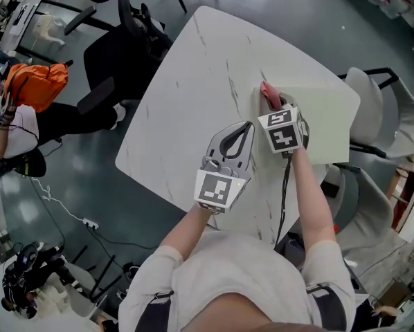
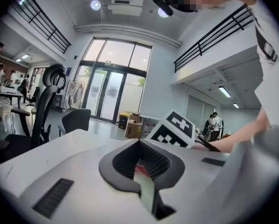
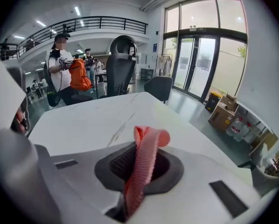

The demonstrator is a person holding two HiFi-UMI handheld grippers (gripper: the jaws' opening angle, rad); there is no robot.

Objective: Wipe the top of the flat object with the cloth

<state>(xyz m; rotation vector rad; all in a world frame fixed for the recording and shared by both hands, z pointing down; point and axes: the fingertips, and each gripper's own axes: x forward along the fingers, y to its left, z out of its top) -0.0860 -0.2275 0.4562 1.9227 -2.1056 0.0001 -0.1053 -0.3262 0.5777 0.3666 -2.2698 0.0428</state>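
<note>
A pale green flat board [image 1: 325, 120] lies on the right part of the white marble table [image 1: 193, 102]. My right gripper [image 1: 273, 106] hovers at the board's left edge, shut on a pink ribbed cloth [image 1: 267, 94]. In the right gripper view the cloth [image 3: 144, 167] runs up between the jaws and curls over past the tips of the right gripper [image 3: 139, 146]. My left gripper [image 1: 247, 126] sits just left of the right one over the bare table, jaws shut with nothing held. In its own view the left gripper [image 2: 140, 143] points toward the right gripper's marker cube [image 2: 177, 127].
A black office chair [image 1: 117, 40] stands at the table's far left corner and grey chairs [image 1: 394, 116] at its right side. A person with an orange bag [image 1: 34, 81] is off to the left. A cable [image 1: 284, 199] trails from the right gripper.
</note>
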